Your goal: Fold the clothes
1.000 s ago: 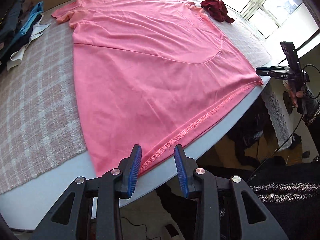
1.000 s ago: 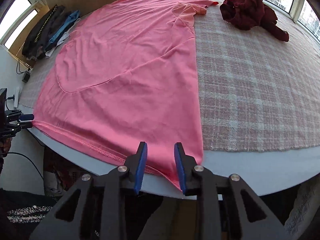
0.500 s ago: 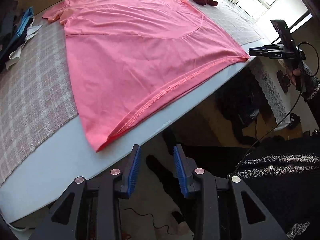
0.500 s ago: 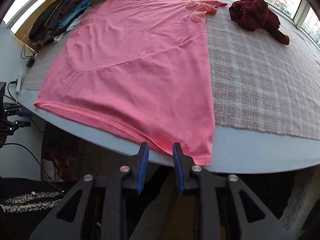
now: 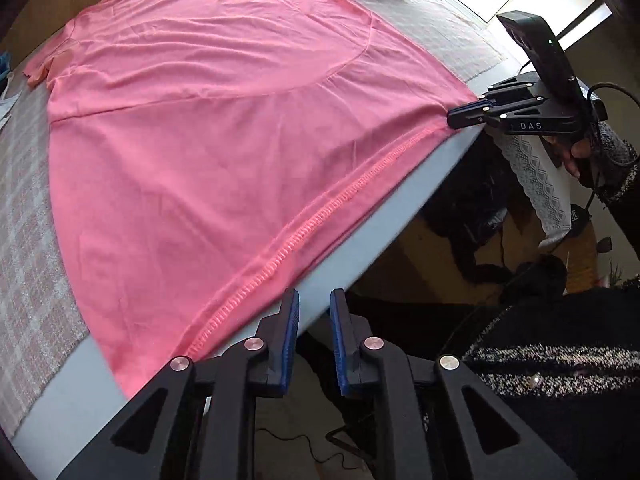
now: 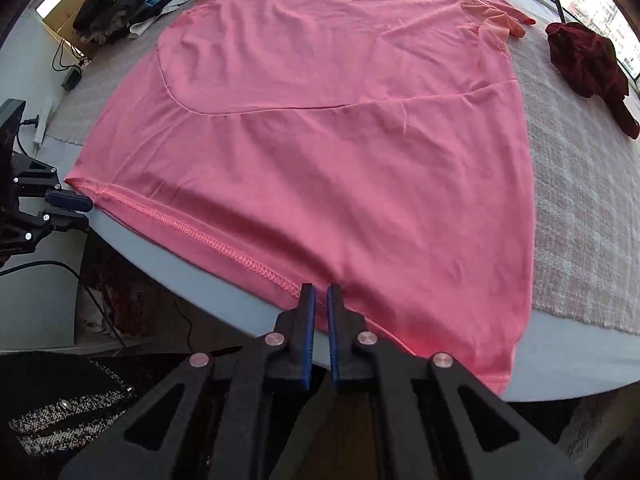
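Getting ready to fold: pink T-shirt [image 5: 224, 128] lying flat and spread out on the bench [image 5: 80, 392], not one fold made yet. Left tongs [image 5: 314, 320] just closing, small gap showing, nothing between, beside the near hem corner. Right tongs [image 6: 322, 308] just closed, pinching the other hem corner. DAS label [image 5: 530, 125] on their side. All folding left to do.

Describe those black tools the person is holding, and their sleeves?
Each gripper is matte black plastic with triangular cut-outs, silver rivets and two blue ribbed pads. The right gripper carries white "DAS" lettering, a black box with a green light, and a black cable. The sleeve is dark knit flecked with white.
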`<state>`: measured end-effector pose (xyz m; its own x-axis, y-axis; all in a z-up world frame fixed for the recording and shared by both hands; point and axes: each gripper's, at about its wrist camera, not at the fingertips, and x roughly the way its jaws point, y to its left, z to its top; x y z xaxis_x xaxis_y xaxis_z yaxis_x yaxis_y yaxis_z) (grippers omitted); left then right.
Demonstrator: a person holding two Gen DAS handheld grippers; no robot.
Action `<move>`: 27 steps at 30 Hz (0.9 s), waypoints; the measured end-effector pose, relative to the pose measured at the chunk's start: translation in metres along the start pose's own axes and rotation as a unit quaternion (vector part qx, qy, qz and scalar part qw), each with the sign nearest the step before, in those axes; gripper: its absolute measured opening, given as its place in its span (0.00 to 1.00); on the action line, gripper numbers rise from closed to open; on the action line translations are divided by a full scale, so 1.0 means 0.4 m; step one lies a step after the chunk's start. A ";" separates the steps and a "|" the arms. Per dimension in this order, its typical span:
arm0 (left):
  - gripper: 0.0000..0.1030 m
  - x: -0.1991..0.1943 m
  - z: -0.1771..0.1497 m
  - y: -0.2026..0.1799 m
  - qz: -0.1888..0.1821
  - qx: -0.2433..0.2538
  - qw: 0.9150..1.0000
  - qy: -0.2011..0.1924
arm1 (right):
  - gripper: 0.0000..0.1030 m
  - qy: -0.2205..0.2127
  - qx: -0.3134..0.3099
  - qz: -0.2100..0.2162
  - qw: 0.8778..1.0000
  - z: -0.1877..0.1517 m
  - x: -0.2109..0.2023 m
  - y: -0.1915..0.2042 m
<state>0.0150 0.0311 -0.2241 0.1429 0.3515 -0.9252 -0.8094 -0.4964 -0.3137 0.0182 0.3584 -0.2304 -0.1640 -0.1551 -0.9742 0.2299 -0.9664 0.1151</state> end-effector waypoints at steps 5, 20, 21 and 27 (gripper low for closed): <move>0.13 -0.058 -0.001 0.009 0.013 -0.021 0.999 -0.025 | 0.06 0.001 0.013 0.029 0.999 -0.032 -0.061 0.001; 0.13 0.031 0.114 0.017 -0.005 -0.013 1.000 -0.012 | 0.06 0.014 -0.009 0.062 0.998 0.089 0.026 0.090; 0.13 0.030 0.096 0.006 -0.017 -0.004 1.000 0.002 | 0.06 0.021 -0.016 0.065 0.998 0.079 0.023 0.096; 0.15 -0.023 0.026 -0.021 -0.004 0.023 1.000 0.020 | 0.07 0.042 -0.066 0.079 0.994 0.023 -0.021 0.138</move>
<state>0.0146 0.0402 -0.2109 0.1712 0.3227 -0.9309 -0.8339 -0.4558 -0.3113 0.0235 0.3045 -0.2141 -0.0359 -0.2799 -0.9593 0.3718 -0.8948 0.2472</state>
